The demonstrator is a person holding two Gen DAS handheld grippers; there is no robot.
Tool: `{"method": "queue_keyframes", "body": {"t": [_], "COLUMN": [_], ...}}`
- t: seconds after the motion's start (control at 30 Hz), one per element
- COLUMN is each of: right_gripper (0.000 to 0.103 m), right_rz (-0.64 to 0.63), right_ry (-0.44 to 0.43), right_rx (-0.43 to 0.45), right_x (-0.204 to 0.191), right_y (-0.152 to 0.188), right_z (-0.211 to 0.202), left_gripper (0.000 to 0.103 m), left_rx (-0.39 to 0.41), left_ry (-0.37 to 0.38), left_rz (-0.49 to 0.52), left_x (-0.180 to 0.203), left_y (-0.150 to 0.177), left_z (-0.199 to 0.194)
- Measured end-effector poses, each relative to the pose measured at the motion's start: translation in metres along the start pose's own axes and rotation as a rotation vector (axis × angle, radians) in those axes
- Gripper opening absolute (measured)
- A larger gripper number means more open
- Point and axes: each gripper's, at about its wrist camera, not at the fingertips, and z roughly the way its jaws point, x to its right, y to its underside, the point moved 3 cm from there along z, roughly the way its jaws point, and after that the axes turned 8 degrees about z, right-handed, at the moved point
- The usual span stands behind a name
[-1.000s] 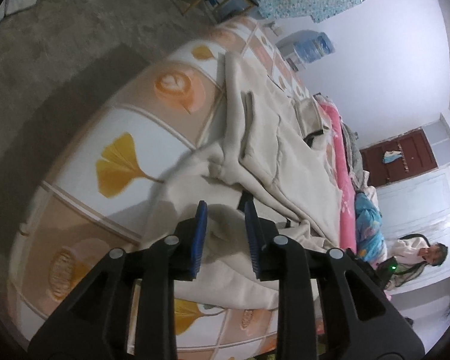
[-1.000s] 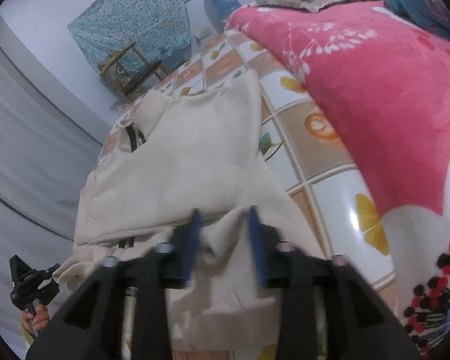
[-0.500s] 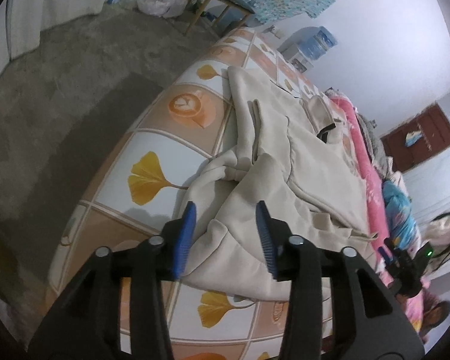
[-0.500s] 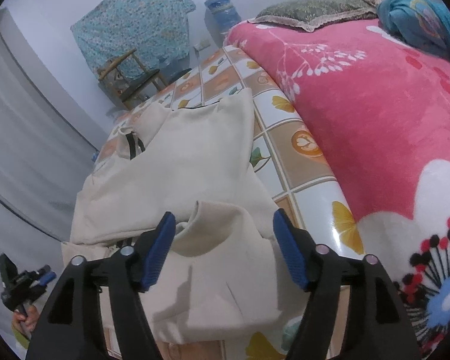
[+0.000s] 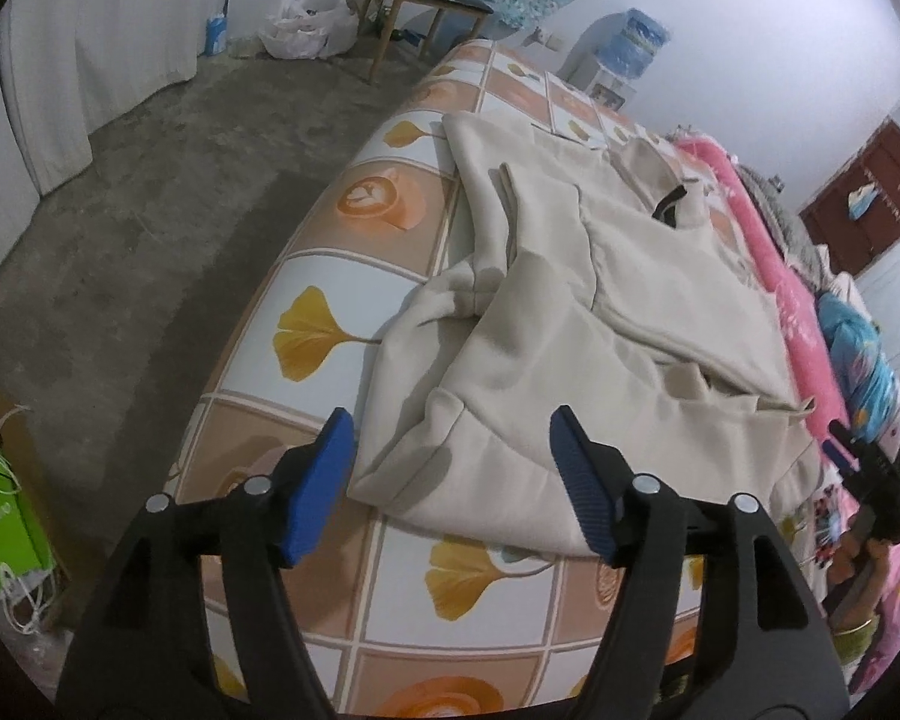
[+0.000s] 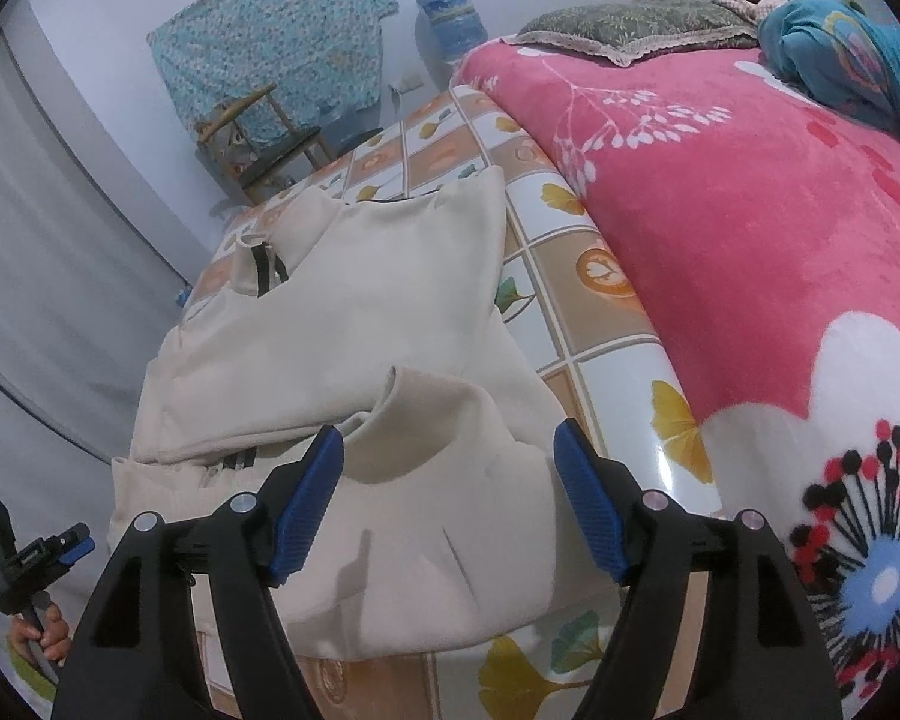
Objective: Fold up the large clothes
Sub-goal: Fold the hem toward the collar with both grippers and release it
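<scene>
Left claw [image 5: 453,474]: jaws wide and opening, blue pads clear of the cloth, nothing gripped, poised above the near folded corner of the cream garment [image 5: 576,324]. Right claw [image 6: 450,492]: jaws likewise wide and opening, pads apart from the fabric, holding nothing, hanging over the garment's near folded flap.

Seen from the left claw only: bare concrete floor [image 5: 150,192] beside the bed, a green bag [image 5: 3,516] at the lower left edge, a white plastic bag [image 5: 306,30] by the wall, a dark red door [image 5: 864,198] far right. Also from this side: the other claw small at the right edge, gripped by a hand.

Seen from the right claw only: a large pink blanket [image 6: 720,228] with white branches and a red, black and blue flower, a grey patterned pillow [image 6: 636,24] at its far end, a teal bundle [image 6: 846,54] beside it. The other claw tiny at the lower left, with fingers around its handle.

In both views: wooden chair [image 6: 258,138], blue water jug [image 6: 453,12], teal patterned cloth [image 6: 276,36] on the wall.

Garment: cream, thick, soft-looking, lying on the tiled-print sheet [image 5: 318,276] with yellow leaves and orange cups, between the floor edge and the pink blanket. Lower part folded up over the body, rumpled at the left, 1 dark strip at the collar.
</scene>
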Motion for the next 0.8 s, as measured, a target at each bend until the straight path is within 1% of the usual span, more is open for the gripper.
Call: {"method": "queue_keyframes", "body": {"t": [0.13,0.17,0.23,0.33,0.47,0.6,0.67,0.73,0.8], "right_gripper": [0.072,0.075,0.077,0.077,0.077,0.077,0.077,0.077,0.077], "right_rz": [-0.019,-0.023,-0.031,-0.034,-0.042,-0.049,-0.056,-0.072,-0.085], "right_ry": [0.016,0.018,0.031,0.052,0.077,0.09,0.086,0.103,0.123], "right_rx": [-0.005,-0.005,-0.003,-0.014,-0.028,-0.044,-0.051,-0.056,-0.063], "right_x": [0.003,0.004,0.008,0.014,0.02,0.023,0.022,0.022,0.021], "right_y": [0.004,0.005,0.008,0.014,0.021,0.03,0.035,0.039,0.041], "right_z": [-0.005,-0.007,-0.01,-0.013,-0.016,-0.019,-0.019,-0.017,-0.014], "left_gripper": [0.072,0.072,0.073,0.073,0.073,0.073,0.071,0.066,0.061], "left_rx": [-0.005,-0.008,-0.013,-0.022,-0.025,-0.011,-0.007,-0.011,-0.019], "left_ry": [-0.031,-0.037,-0.043,-0.044,-0.038,-0.012,-0.006,-0.011,-0.034], "left_rz": [0.043,0.05,0.061,0.075,0.067,0.019,0.009,0.011,0.02], "left_x": [0.008,0.01,0.012,0.015,0.012,0.003,0.001,0.0,0.001], "left_y": [0.009,0.012,0.017,0.026,0.035,0.038,0.038,0.038,0.037], "left_z": [-0.002,-0.002,-0.002,-0.002,0.001,0.004,0.007,0.013,0.018]}}
